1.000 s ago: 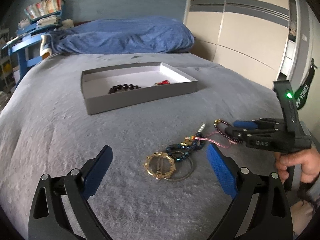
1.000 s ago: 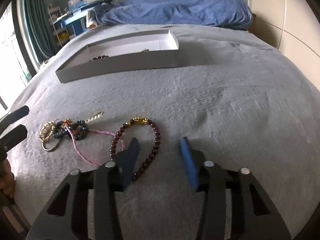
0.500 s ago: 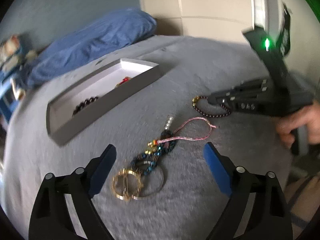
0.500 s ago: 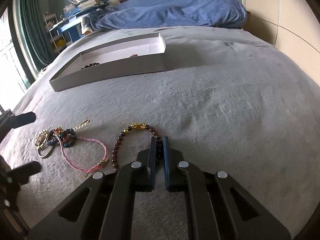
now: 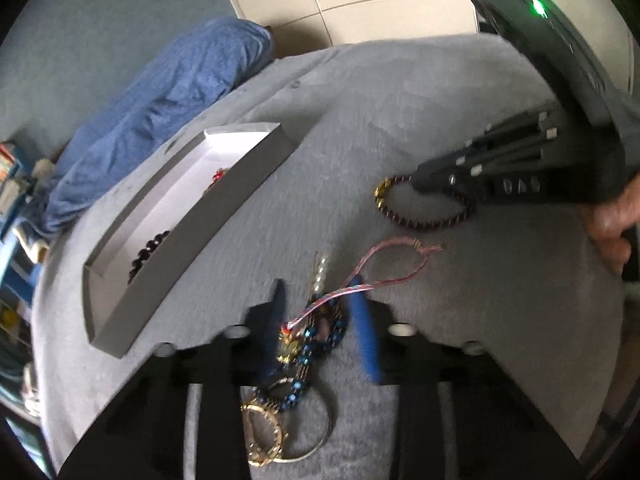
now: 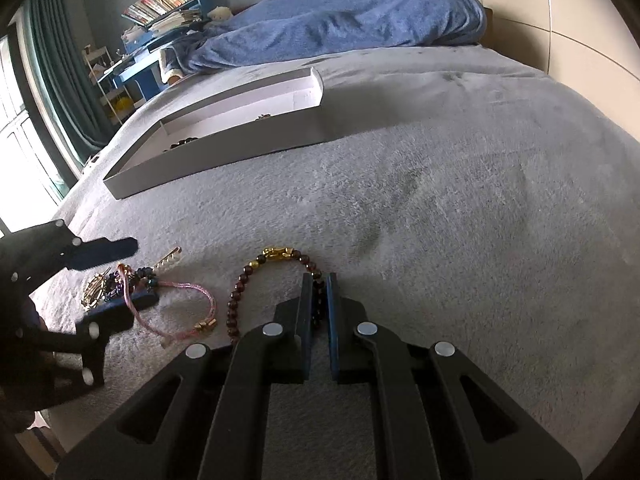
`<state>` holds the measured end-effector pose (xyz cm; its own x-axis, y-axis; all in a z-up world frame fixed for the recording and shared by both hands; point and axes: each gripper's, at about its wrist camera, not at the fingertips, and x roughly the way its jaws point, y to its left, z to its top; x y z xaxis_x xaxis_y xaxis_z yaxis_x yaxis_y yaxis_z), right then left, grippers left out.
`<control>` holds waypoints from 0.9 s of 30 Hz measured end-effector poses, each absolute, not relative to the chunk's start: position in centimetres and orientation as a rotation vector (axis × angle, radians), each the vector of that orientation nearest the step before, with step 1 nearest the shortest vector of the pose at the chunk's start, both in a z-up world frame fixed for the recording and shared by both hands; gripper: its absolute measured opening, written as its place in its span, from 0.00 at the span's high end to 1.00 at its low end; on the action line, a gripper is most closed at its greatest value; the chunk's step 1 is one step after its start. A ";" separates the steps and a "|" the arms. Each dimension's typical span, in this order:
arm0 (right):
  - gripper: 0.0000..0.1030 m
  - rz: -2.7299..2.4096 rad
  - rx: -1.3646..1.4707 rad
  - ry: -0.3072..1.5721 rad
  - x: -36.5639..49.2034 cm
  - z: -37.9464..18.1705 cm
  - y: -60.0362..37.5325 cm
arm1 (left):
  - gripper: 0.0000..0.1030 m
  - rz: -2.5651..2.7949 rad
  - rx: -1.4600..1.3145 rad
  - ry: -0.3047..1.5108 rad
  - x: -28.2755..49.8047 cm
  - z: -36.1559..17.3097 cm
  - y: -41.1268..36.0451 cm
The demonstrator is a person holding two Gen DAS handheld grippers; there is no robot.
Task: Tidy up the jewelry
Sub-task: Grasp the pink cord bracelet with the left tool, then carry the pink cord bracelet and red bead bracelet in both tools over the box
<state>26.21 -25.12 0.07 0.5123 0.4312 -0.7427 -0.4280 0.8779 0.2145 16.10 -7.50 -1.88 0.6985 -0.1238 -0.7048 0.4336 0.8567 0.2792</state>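
right wrist: round glossy maroon beads (image 6: pixel 240 286)

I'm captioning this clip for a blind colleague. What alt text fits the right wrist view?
The right tongs are shut on a dark red bead bracelet lying on a grey blanket. To the left, the left tongs straddle a jewelry tangle with a pink cord trailing out; a grey tray sits farther back.
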 end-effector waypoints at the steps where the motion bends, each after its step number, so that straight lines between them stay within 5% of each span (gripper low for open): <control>1: 0.94 0.517 0.006 0.894 26.2 0.1 -25.2 | 0.87 -0.333 0.421 0.736 16.3 -1.6 -7.3; 5: 0.94 0.519 0.013 0.894 26.2 0.0 -25.3 | 0.96 -0.346 0.255 0.705 16.8 0.1 -5.9; 16: 0.94 0.521 0.013 0.892 26.1 0.0 -25.2 | 0.97 -0.323 -0.091 0.615 17.1 4.6 -0.2; 27: 0.94 0.558 0.044 0.862 25.5 0.5 -25.7 | 0.97 -0.287 -0.149 0.584 16.7 6.6 3.0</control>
<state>25.52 -25.71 0.55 0.5179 0.4821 -0.7067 -0.4477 0.8567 0.2564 16.65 3.03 6.56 0.7961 -0.3082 -0.5209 0.2242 0.9496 -0.2192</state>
